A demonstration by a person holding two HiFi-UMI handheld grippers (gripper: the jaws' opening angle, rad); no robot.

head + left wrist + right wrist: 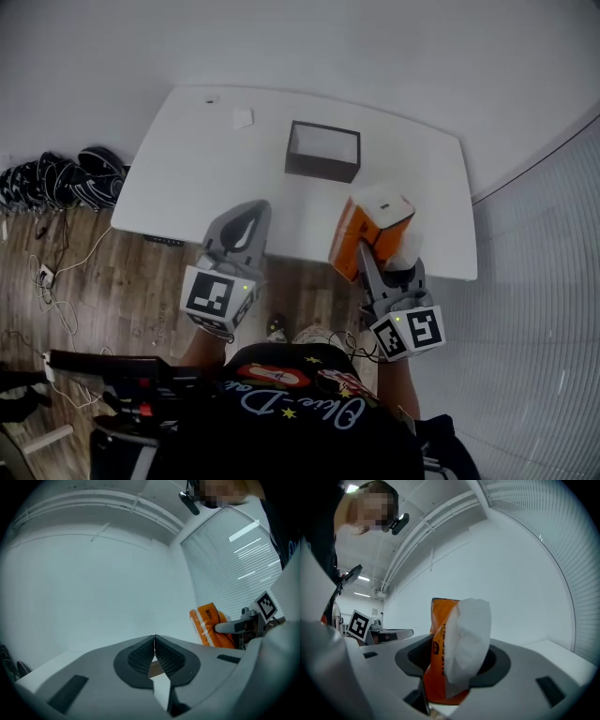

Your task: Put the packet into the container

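Grey left gripper and right gripper, black-white marker cubes, black printed shirt

On the tabletop the container stands toward the far side, the packet in the right tool nearer and rightward, the left tool left of it.

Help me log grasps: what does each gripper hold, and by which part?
The right gripper is shut on the orange packet, near one end. The left gripper is shut, empty.

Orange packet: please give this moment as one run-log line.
right gripper: shut on orange packet | left gripper: shut, empty | status: not yet in black container on white table
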